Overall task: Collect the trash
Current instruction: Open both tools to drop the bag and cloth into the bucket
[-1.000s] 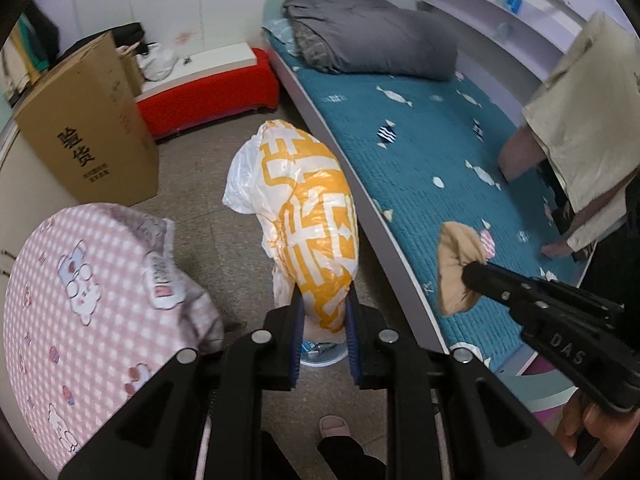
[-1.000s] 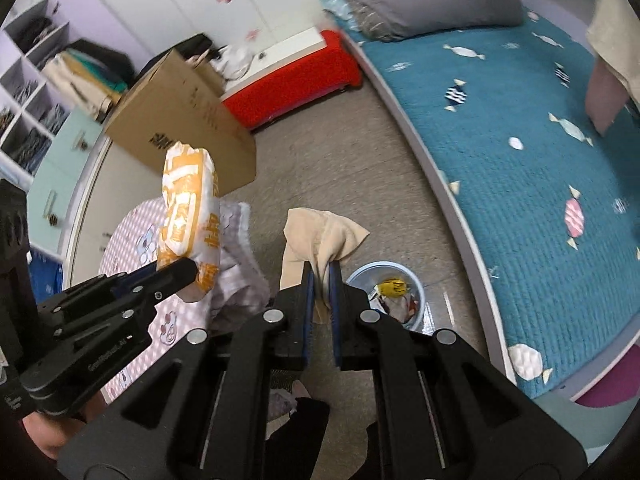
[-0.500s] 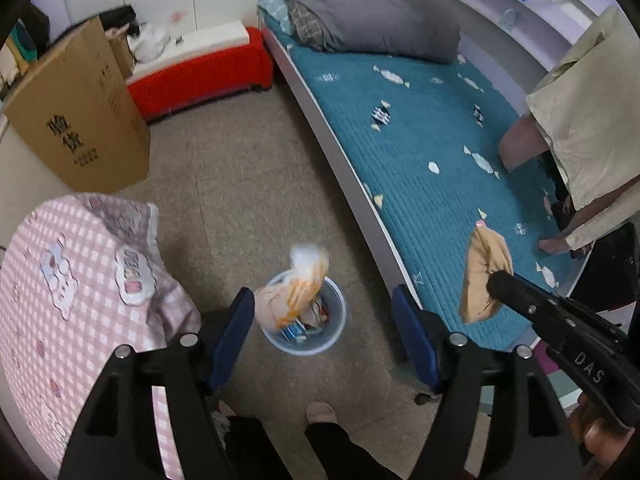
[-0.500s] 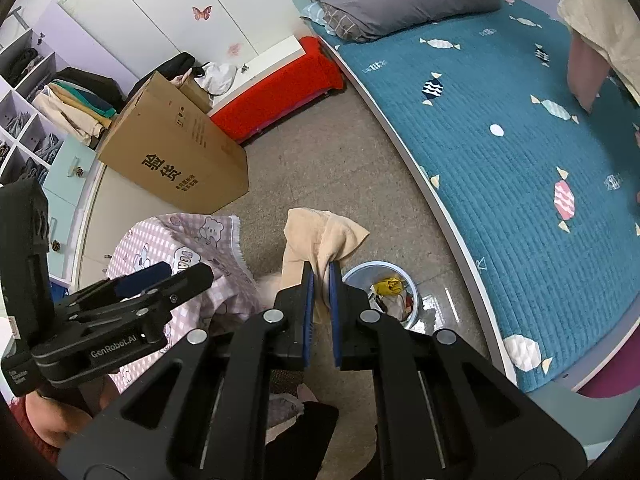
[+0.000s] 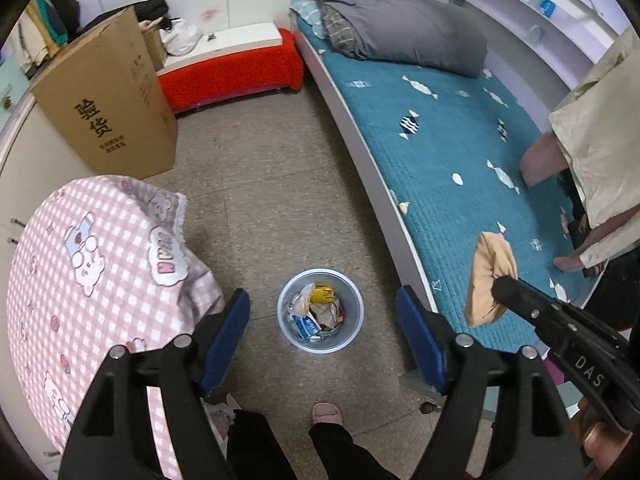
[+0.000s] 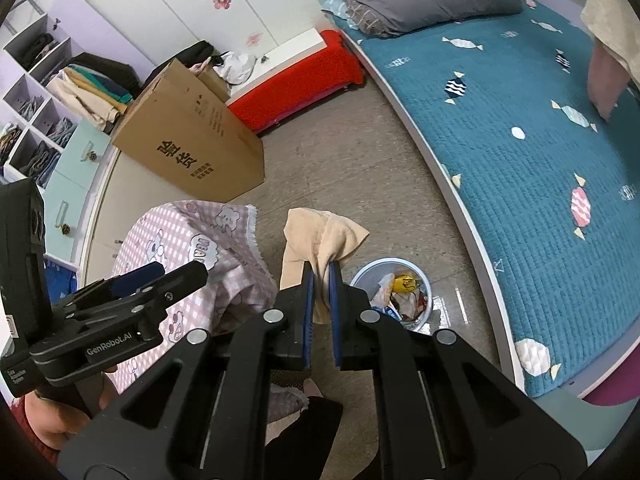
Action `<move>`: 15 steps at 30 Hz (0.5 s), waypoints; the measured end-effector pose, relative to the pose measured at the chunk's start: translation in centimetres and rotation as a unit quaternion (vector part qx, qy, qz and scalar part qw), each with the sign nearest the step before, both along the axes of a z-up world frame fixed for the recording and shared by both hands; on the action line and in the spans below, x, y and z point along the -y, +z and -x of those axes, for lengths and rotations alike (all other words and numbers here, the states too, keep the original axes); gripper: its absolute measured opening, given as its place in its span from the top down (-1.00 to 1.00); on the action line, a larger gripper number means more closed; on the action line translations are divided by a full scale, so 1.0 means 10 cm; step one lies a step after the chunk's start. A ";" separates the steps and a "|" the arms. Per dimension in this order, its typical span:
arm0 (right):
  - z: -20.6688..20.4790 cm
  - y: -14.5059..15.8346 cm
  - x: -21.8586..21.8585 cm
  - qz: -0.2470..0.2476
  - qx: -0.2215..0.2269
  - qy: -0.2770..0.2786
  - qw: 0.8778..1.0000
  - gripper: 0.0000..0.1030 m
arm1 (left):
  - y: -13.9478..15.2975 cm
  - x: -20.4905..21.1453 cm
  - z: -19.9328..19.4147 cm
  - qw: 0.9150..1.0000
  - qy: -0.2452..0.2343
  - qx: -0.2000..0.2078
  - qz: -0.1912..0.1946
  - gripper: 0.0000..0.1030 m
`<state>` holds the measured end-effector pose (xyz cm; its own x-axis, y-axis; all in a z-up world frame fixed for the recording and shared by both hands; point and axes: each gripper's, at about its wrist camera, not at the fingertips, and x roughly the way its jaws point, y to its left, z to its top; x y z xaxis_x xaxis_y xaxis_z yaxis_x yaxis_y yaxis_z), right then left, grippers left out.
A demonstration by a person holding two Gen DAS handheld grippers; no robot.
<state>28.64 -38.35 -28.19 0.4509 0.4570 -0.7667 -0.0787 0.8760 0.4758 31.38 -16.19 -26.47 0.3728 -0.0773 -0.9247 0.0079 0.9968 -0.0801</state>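
A small clear trash bin [image 5: 320,311] stands on the floor, holding wrappers and the orange-and-white bag. It also shows in the right wrist view [image 6: 394,292]. My left gripper [image 5: 323,334] is wide open and empty, high above the bin, its jaws straddling it in view. My right gripper [image 6: 319,280] is shut on a tan cloth [image 6: 320,238], held in the air up and left of the bin. In the left wrist view the tan cloth [image 5: 489,278] hangs at the right, over the bed's edge.
A round table with a pink checked cloth [image 5: 96,272] is at the left. A bed with a teal cover [image 5: 452,152] runs along the right. A cardboard box [image 5: 108,100] and a red bench [image 5: 232,68] stand at the back. My feet [image 5: 326,414] are below the bin.
My left gripper opened and let go of the orange-and-white bag, which fell into the bin. The right gripper still holds the tan cloth, barely moved.
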 end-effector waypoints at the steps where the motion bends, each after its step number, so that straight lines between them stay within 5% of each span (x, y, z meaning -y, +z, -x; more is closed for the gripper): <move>1: 0.00 0.01 -0.02 0.000 0.001 0.004 1.000 0.85 | 0.01 -0.02 0.02 1.000 0.004 0.001 -0.001 -0.44; 10: -0.09 0.07 -0.28 0.001 0.012 0.036 0.999 0.78 | 0.15 -0.35 0.25 0.998 0.060 0.015 -0.013 -0.49; 11: -0.10 0.07 -0.31 0.002 0.013 0.038 0.999 0.72 | 0.17 -0.41 0.29 0.997 0.068 0.016 -0.013 -0.49; 13: -0.12 0.07 -0.35 0.006 0.016 0.039 0.999 0.18 | 0.19 -0.48 0.35 0.997 0.079 0.017 -0.014 -0.49; 15: -0.12 0.08 -0.40 0.008 0.020 0.041 0.999 0.09 | 0.25 -0.57 0.43 0.996 0.089 0.021 -0.017 -0.50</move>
<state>29.84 -34.39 -27.39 0.4432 0.4816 -0.7561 -0.1698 0.8733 0.4567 27.07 -10.48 -24.02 0.4170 0.0244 -0.9086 -0.1662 0.9848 -0.0498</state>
